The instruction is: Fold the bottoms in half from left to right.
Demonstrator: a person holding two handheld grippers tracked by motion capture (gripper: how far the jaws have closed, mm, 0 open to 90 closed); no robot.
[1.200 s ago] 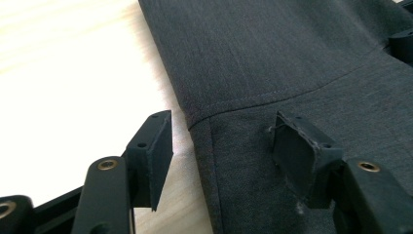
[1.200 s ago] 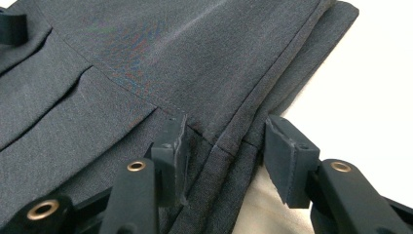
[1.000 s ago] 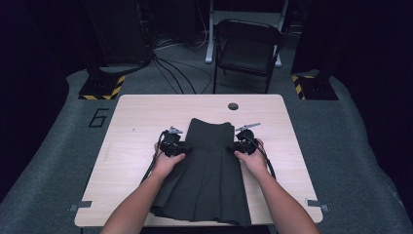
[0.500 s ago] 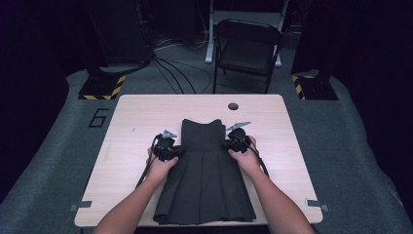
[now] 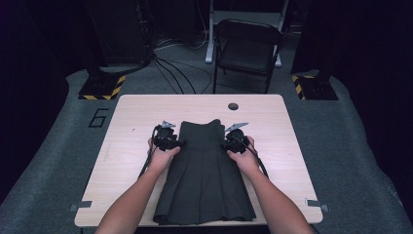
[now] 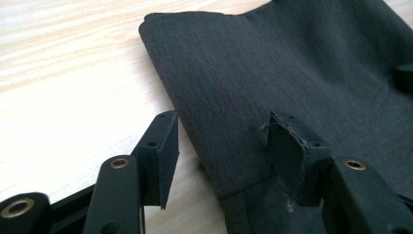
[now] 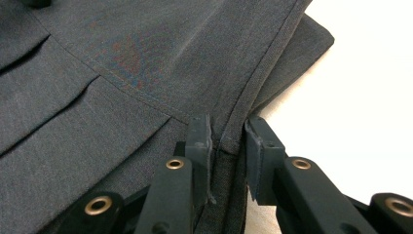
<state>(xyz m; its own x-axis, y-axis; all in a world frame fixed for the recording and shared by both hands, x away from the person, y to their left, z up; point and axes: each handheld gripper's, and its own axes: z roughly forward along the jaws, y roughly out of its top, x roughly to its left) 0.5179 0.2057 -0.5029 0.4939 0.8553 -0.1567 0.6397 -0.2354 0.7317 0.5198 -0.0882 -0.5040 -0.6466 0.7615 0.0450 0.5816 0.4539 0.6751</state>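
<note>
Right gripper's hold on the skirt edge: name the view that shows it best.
Right gripper view: the right gripper pinches the skirt seam up close. The high view shows it small at the skirt's side. The left gripper view shows just a dark corner.

My table [image 5: 292,161] is light wood with a small round hole [image 5: 233,106] near the far edge. Behind it there's a folding chair [image 5: 248,48], cables [image 5: 170,63] on the floor, and a "6" [image 5: 99,117] on the carpet.

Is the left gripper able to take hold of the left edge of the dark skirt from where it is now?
Probably yes. The left gripper has just been opening, and the edge of the dark skirt already lies between its jaws, with only bare table beside it.
</note>
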